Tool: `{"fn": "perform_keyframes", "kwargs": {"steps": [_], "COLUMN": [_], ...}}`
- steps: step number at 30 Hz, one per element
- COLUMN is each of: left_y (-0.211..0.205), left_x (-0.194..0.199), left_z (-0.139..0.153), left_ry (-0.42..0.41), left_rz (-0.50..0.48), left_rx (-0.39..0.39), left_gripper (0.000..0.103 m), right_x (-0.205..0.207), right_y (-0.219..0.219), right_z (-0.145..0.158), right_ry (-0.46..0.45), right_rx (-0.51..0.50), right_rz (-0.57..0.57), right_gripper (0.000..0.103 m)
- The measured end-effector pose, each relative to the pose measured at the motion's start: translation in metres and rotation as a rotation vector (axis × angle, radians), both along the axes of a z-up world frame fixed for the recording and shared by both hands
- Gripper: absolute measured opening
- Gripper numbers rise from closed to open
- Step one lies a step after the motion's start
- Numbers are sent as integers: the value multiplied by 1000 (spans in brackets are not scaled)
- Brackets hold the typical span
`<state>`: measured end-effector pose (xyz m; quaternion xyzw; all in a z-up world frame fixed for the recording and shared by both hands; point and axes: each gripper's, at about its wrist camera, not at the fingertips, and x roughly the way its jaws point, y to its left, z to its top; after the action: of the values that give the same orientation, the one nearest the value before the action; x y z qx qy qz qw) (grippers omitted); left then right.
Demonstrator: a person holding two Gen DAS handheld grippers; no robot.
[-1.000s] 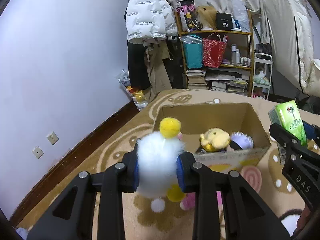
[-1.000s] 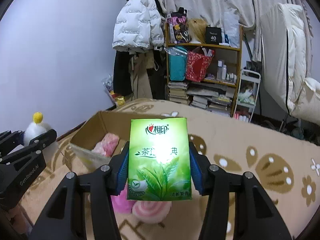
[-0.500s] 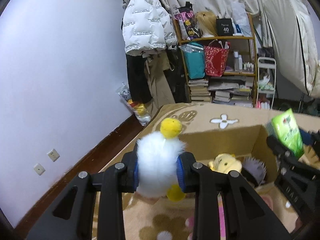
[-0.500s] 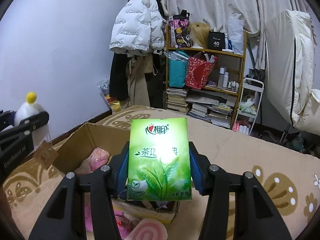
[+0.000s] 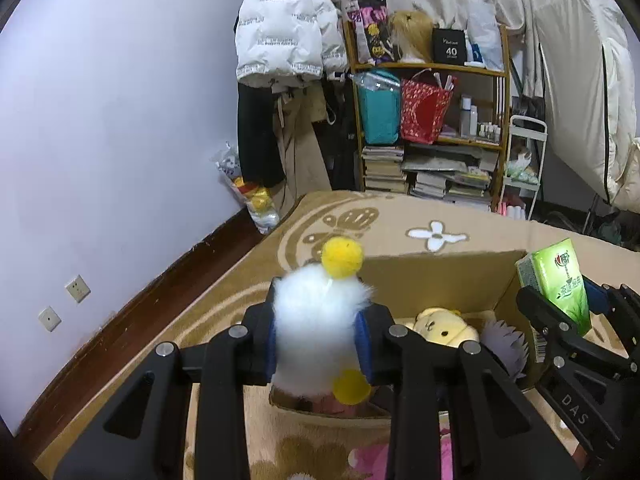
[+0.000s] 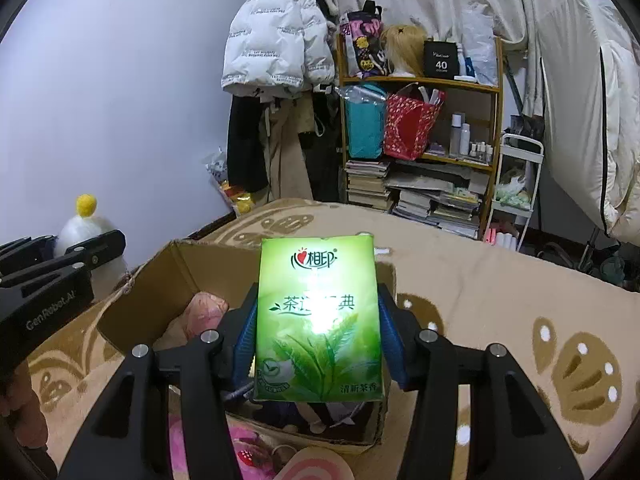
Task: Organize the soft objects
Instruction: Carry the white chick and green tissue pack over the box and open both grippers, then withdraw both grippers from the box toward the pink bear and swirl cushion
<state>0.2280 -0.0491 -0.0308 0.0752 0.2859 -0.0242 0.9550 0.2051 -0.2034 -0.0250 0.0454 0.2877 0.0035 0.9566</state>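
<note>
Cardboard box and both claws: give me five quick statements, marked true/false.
1. The left claw holds a white fluffy toy with a yellow pompom. True; its jaws are opening.
2. The right claw is empty. False; it grips a green tissue pack.
3. The cardboard box is empty. False; a yellow plush lies inside.
4. The box sits on a beige patterned carpet. True.
5. The tissue pack lies in the box. False; it is held above it.
</note>
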Motion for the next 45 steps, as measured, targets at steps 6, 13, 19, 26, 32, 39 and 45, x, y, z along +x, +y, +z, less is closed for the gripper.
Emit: {"fn": "perform_keyframes", "kwargs": {"steps": [6, 13, 19, 26, 32, 39, 45], "left_y": [2, 6, 10, 14, 22, 24, 27], "left_x": [1, -4, -9, -25, -46, -69, -89], "left_z": [-7, -6, -5, 13, 27, 33, 31], "left_ry": [17, 17, 30, -10, -29, -12, 9], "left_rz": [23, 34, 33, 37, 50, 42, 36], "left_rx": [-22, -33, -36, -47, -55, -42, -45], "left_gripper": [58, 80, 93, 99, 101, 101, 101], "right_x": [-2, -11, -17, -35, -49, -65, -83], "right_y": [3, -4, -12, -18, -21, -24, -24], "right_z": [-5, 2, 12, 30, 40, 47, 43], "right_ry": [15, -3, -1, -32, -37, -38, -21], "right_rx": [0, 25, 70, 70, 61, 61, 64], "right_rz": [11, 11, 0, -14, -26, -30, -25], "right_gripper": [57, 80, 96, 103, 103, 103, 103]}}
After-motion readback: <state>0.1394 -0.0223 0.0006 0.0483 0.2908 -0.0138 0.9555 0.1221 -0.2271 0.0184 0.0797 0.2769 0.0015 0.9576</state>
